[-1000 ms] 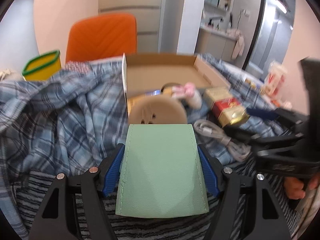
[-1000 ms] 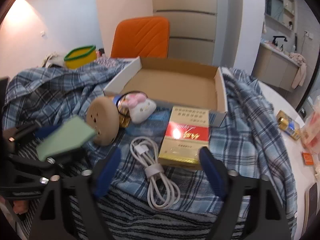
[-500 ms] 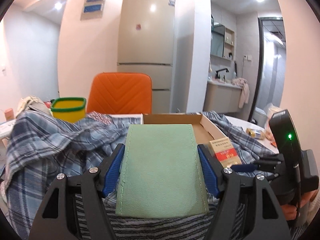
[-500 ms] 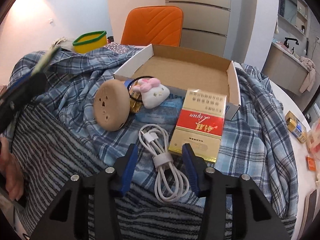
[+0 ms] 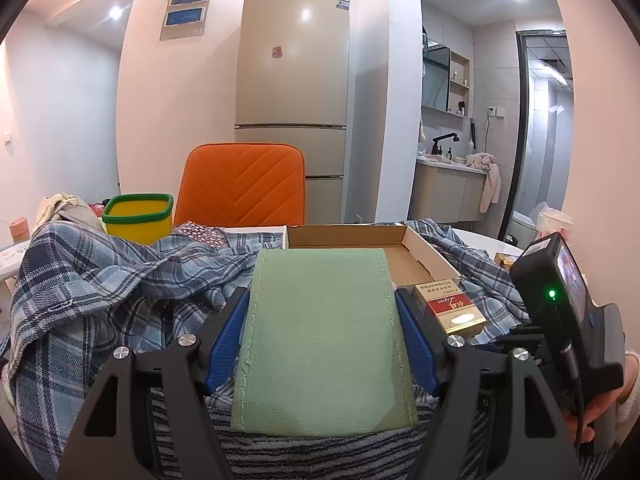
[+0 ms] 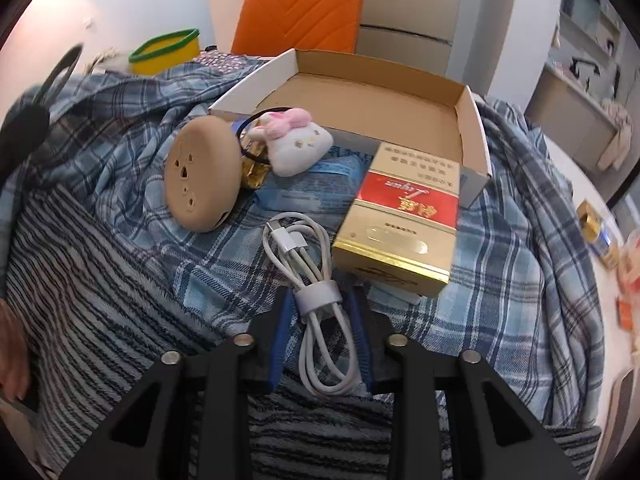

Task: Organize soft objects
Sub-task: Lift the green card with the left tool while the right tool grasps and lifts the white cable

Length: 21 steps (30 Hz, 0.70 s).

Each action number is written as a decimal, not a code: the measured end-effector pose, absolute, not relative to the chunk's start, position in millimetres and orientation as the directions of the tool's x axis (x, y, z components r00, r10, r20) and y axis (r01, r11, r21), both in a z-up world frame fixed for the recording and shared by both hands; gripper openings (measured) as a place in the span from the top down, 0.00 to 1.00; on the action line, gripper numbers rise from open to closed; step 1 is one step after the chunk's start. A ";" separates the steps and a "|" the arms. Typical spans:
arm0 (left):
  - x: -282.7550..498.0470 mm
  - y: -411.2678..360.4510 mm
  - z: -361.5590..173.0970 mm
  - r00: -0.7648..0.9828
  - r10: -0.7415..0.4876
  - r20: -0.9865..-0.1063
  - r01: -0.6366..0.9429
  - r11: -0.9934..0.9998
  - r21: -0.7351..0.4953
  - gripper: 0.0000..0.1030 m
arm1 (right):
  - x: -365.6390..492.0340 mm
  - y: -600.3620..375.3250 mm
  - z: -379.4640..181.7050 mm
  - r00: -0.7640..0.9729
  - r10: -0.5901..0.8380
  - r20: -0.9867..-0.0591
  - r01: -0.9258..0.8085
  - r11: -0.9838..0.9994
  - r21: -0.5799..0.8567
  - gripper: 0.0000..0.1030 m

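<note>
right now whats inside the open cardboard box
The cardboard box looks empty in the right wrist view: bare brown floor. The red and gold packet leans over its front edge and hides that strip. In the left wrist view the green pouch hides most of it.

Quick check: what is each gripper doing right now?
Left gripper: shut on the green pouch.
Right gripper: jaws just closed around the white cable.

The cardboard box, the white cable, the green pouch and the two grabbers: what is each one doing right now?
Shallow brown cardboard box: open, nothing inside.
Coiled white charging cable: bundled with a strap, between the right gripper's blue pads.
Flat green leather pouch: clamped in the left gripper.
Left gripper: shut on the pouch.
Right gripper: jaws just closing around the cable.
</note>
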<state>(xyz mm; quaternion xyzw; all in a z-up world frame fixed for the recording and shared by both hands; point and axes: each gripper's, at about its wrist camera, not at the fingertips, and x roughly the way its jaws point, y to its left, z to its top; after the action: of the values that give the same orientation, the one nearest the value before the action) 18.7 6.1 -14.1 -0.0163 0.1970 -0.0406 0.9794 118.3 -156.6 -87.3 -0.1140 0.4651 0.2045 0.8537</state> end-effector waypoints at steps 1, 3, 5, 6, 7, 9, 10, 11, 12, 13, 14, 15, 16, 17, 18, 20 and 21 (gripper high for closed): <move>18.3 5.5 -14.0 0.920 -0.086 -0.383 0.074 0.996 -0.046 0.32 | 117.5 -157.5 -86.6 0.489 0.248 -0.836 -0.457 0.890 -0.003 0.77; 17.1 5.2 -13.8 0.922 -0.085 -0.379 0.074 0.996 -0.043 0.32 | 117.7 -159.7 -84.0 0.493 0.259 -0.830 -0.456 0.890 0.006 0.78; 15.6 5.0 -13.0 0.924 -0.084 -0.372 0.074 0.996 -0.040 0.32 | 114.5 -161.5 -80.5 0.506 0.271 -0.819 -0.460 0.888 0.010 0.79; 14.5 4.7 -12.6 0.926 -0.083 -0.367 0.075 0.996 -0.038 0.32 | 111.4 -162.0 -77.3 0.517 0.283 -0.808 -0.466 0.885 0.011 0.80; 13.5 4.2 -12.2 0.927 -0.081 -0.365 0.073 0.997 -0.036 0.32 | 107.3 -162.6 -72.7 0.534 0.296 -0.792 -0.474 0.880 0.010 0.80; 11.0 3.3 -10.2 0.929 -0.078 -0.363 0.072 0.997 -0.031 0.32 | 99.1 -163.3 -64.0 0.569 0.316 -0.759 -0.486 0.874 0.000 0.80; 10.5 2.8 -8.2 0.926 -0.084 -0.368 0.078 0.996 -0.032 0.32 | 94.4 -164.4 -59.0 0.591 0.324 -0.738 -0.488 0.873 -0.008 0.80; 10.1 2.4 -6.0 0.924 -0.087 -0.372 0.080 0.996 -0.035 0.32 | 87.9 -166.5 -52.1 0.622 0.330 -0.710 -0.486 0.874 -0.020 0.80; 8.2 2.1 -3.4 0.924 -0.089 -0.371 0.080 0.996 -0.041 0.32 | 83.3 -168.3 -46.3 0.644 0.334 -0.688 -0.483 0.875 -0.027 0.80; 6.2 1.4 -1.1 0.926 -0.094 -0.364 0.084 0.996 -0.041 0.32 | 79.6 -170.2 -40.2 0.662 0.339 -0.668 -0.479 0.877 -0.030 0.80; 4.1 -0.1 1.7 0.931 -0.093 -0.354 0.087 0.996 -0.034 0.32 | 76.9 -171.6 -33.7 0.679 0.344 -0.648 -0.473 0.881 -0.027 0.80; 1.7 -2.0 4.8 0.936 -0.089 -0.341 0.086 0.996 -0.022 0.32 | 73.7 -174.4 -26.7 0.697 0.350 -0.626 -0.463 0.886 -0.021 0.80; -0.5 -4.1 8.6 0.942 -0.085 -0.324 0.086 0.996 -0.011 0.32 | 70.7 -177.0 -22.8 0.709 0.353 -0.611 -0.457 0.889 -0.016 0.80; -2.5 -5.4 12.9 0.947 -0.087 -0.309 0.089 0.996 -0.007 0.32 | 68.5 -180.1 -15.3 0.729 0.353 -0.587 -0.445 0.896 -0.014 0.80; -3.7 -5.8 17.3 0.950 -0.094 -0.297 0.095 0.995 -0.011 0.32 | 65.4 -182.6 -6.1 0.754 0.350 -0.556 -0.430 0.903 -0.015 0.80; -4.3 -4.8 27.0 0.956 -0.118 -0.270 0.113 0.993 -0.031 0.32 | 61.4 -186.6 12.8 0.798 0.340 -0.498 -0.401 0.916 -0.018 0.80; -4.4 -4.4 32.5 0.960 -0.120 -0.251 0.115 0.993 -0.035 0.32 | 61.3 -188.8 22.9 0.818 0.330 -0.471 -0.383 0.924 -0.018 0.80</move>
<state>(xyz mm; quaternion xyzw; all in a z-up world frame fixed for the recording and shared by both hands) -4.4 -4.4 32.5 -0.0101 0.1276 -0.0595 0.9900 61.3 -188.8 22.9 -0.0558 0.2366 0.1872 0.9518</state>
